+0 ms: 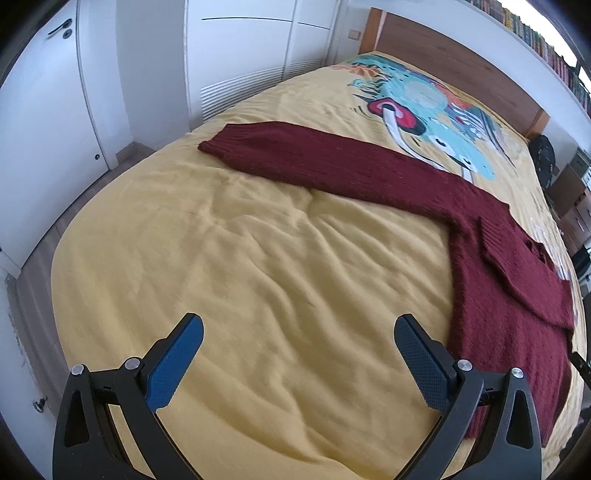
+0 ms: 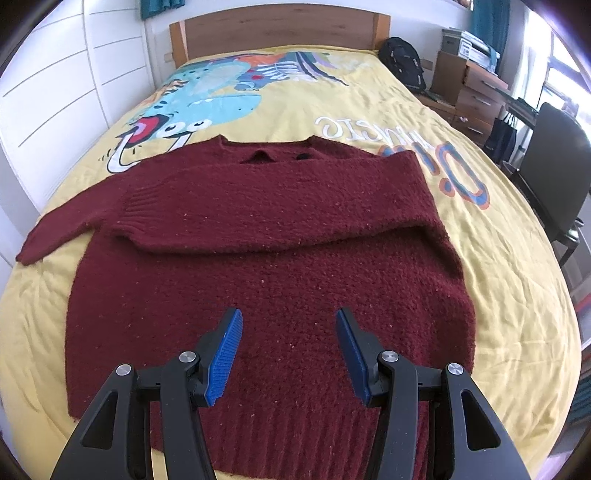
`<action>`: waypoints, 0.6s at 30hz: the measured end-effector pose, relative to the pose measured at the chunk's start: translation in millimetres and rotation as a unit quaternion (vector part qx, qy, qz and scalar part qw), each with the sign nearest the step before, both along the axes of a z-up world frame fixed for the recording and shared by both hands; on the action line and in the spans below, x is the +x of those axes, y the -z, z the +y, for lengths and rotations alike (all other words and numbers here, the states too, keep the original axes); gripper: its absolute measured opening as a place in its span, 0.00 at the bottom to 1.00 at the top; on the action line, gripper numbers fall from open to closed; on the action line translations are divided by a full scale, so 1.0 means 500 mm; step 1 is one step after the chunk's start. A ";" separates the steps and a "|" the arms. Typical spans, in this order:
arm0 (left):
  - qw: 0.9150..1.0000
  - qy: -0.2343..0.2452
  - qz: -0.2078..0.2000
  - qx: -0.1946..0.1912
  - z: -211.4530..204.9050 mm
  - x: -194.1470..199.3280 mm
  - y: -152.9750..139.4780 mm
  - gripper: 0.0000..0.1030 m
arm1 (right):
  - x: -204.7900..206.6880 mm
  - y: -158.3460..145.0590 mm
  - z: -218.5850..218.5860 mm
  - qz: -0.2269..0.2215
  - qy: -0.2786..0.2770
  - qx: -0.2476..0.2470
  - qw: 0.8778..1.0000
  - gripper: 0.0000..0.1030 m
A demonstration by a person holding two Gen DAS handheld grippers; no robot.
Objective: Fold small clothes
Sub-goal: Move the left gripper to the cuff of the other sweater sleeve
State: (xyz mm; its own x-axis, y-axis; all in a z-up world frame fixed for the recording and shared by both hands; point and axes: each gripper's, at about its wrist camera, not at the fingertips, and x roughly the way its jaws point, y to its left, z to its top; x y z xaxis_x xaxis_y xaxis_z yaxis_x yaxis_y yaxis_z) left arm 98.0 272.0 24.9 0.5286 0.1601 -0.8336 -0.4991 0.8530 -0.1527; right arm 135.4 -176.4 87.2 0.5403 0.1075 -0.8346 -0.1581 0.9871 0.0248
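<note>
A dark red knitted sweater [image 2: 266,258] lies flat on the yellow bed cover [image 2: 498,288]. One sleeve is folded across the chest, with its ribbed cuff [image 2: 133,214] near the left side. The other sleeve [image 1: 332,162] stretches out straight over the cover, ending in a cuff [image 1: 218,142]. My right gripper [image 2: 288,321] hovers open above the sweater's lower body, nothing between its blue pads. My left gripper [image 1: 299,328] is open wide over bare yellow cover, with the sweater's side edge [image 1: 491,332] just to its right.
White wardrobe doors [image 1: 122,81] run along the bed's far side. A wooden headboard [image 2: 280,26] closes off the top end. A black backpack [image 2: 402,62], wooden drawers [image 2: 469,88] and a black chair [image 2: 554,177] stand past the right edge of the bed.
</note>
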 end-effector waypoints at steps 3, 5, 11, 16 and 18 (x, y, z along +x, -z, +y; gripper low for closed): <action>1.000 -0.010 0.002 -0.001 0.020 0.004 0.007 0.99 | 0.003 0.007 0.002 0.003 -0.001 -0.002 1.000 0.53; 1.000 -0.013 0.003 -0.001 0.031 0.009 0.010 0.99 | 0.004 0.013 0.006 0.005 -0.002 -0.003 1.000 0.53; 1.000 -0.021 0.009 -0.002 0.054 0.025 0.021 0.99 | 0.008 0.021 0.013 0.007 -0.006 -0.004 1.000 0.53; 0.999 -0.033 0.013 -0.005 0.074 0.033 0.030 0.99 | 0.011 0.023 0.013 0.006 -0.005 -0.004 1.000 0.53; 0.999 -0.037 0.014 -0.007 0.082 0.037 0.034 0.99 | 0.013 0.024 0.014 0.006 -0.005 -0.004 1.000 0.53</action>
